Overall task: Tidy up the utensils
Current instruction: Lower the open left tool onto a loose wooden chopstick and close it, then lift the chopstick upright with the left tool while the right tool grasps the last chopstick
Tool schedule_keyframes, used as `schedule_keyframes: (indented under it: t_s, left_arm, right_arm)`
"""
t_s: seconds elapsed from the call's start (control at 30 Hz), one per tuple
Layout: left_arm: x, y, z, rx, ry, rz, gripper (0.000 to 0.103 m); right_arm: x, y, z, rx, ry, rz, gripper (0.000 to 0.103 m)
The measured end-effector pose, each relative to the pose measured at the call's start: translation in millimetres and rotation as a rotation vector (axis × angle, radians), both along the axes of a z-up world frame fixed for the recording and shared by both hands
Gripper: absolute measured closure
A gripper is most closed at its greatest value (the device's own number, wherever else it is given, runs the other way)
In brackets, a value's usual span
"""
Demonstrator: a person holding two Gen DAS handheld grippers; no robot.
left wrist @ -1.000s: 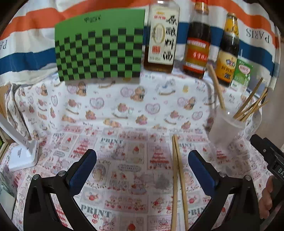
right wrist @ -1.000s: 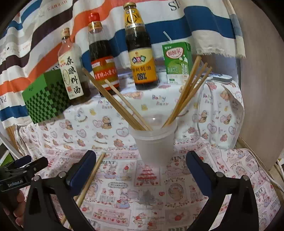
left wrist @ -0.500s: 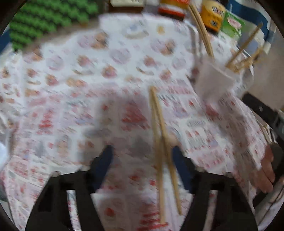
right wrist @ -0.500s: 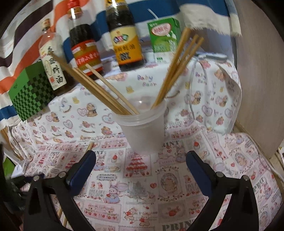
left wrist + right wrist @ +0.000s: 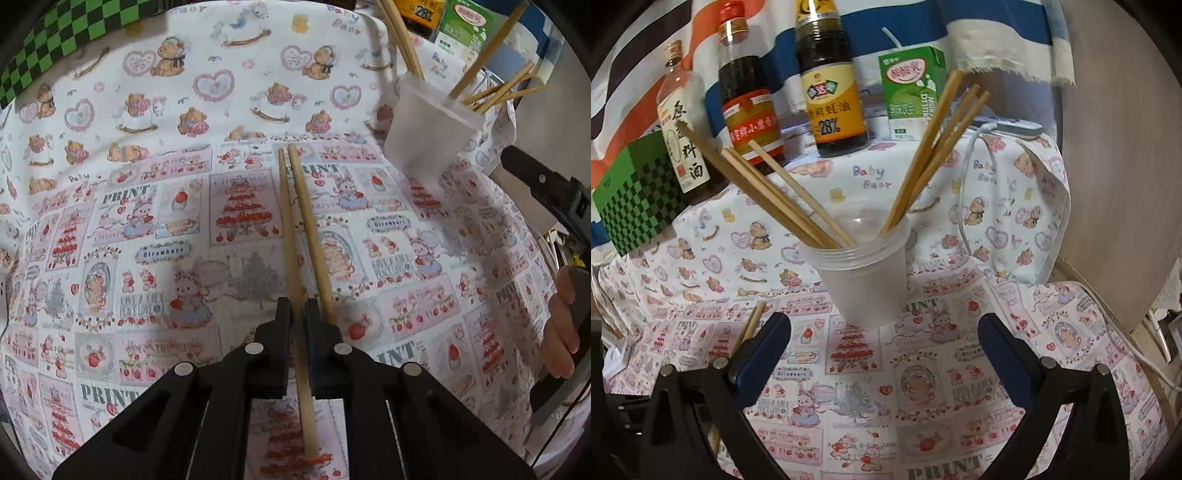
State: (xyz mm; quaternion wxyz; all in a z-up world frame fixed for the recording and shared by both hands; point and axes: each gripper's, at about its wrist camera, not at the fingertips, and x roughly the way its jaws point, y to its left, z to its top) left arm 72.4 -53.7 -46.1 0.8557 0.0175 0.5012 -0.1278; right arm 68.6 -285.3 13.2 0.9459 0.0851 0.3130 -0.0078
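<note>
Two wooden chopsticks lie side by side on the printed cloth (image 5: 147, 122). My left gripper (image 5: 297, 306) points steeply down, its jaws closing tight with the pads pressing on the left chopstick (image 5: 288, 221). The right chopstick (image 5: 310, 229) lies just outside the right finger. A translucent plastic cup (image 5: 424, 125) stands at the far right with several chopsticks in it. In the right wrist view this cup (image 5: 864, 280) sits just beyond my right gripper (image 5: 882, 323), which is open and holds nothing. The chopsticks in the cup (image 5: 775, 199) fan out to both sides.
Three sauce bottles (image 5: 831, 92), a green drink carton (image 5: 908, 92) and a green checkered box (image 5: 635, 195) line the back. A white cable (image 5: 964, 206) runs down the cloth at the right. A person's hand (image 5: 561, 321) holds the right gripper's handle at the right edge.
My left gripper dropped toward the cloth, tilted down, and went from wide open to shut around the left chopstick. The right gripper stayed open and tilted slightly toward the cup.
</note>
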Motion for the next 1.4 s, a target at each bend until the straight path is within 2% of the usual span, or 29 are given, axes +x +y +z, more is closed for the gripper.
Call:
schedule_keyframes:
  t_s: [0.17, 0.27, 0.37, 0.5, 0.57, 0.67, 0.73, 0.8, 0.9, 0.97, 1.07, 1.17, 1.27, 1.4]
  left_arm:
    - [-3, -7, -1, 0.023, -0.007, -0.04, 0.096]
    - [-5, -15, -3, -0.062, 0.021, -0.107, 0.096]
    - [-12, -29, -3, -0.009, -0.014, -0.15, 0.096]
    - [-6, -24, -4, -0.03, 0.003, -0.107, 0.097]
    - [-2, -13, -2, -0.033, 0.012, -0.054, 0.097]
    - [2, 3, 4, -0.04, -0.019, 0.006, 0.097]
    - [2, 13, 11, -0.088, -0.038, 0.024, 0.097]
    - [-3, 19, 26, -0.129, -0.109, 0.028, 0.097]
    - [-20, 21, 54, -0.115, -0.276, 0.021, 0.097]
    - [-30, 21, 67, -0.117, -0.347, 0.018, 0.097]
    - [-34, 24, 78, -0.13, -0.378, 0.017, 0.097]
    - [-38, 26, 84, -0.115, -0.434, 0.06, 0.097]
    - [-44, 31, 92, -0.122, -0.473, 0.072, 0.097]
    - [-45, 34, 93, -0.136, -0.473, 0.088, 0.097]
  right_arm:
    - [-1, -1, 0, 0.001, 0.001, -0.001, 0.002]
    - [-1, -2, 0, 0.004, -0.001, -0.006, 0.002]
    - [-2, -4, 1, 0.01, 0.001, -0.016, 0.002]
    - [0, -4, -1, 0.015, 0.017, -0.016, 0.002]
    - [2, -3, -4, 0.017, 0.037, -0.006, 0.002]
    - [7, 3, -10, 0.022, 0.088, 0.041, 0.002]
    - [12, 8, -17, 0.033, 0.138, 0.089, 0.002]
    - [17, 12, -26, 0.06, 0.199, 0.139, 0.003]
    - [21, 20, -37, 0.064, 0.27, 0.183, 0.018]
    - [22, 30, -43, 0.037, 0.311, 0.227, 0.025]
    - [17, 49, -47, -0.038, 0.333, 0.28, 0.033]
    - [9, 67, -49, -0.176, 0.35, 0.307, 0.037]
    - [2, 78, -48, -0.203, 0.34, 0.356, 0.041]
    - [1, 82, -53, -0.203, 0.377, 0.37, 0.059]
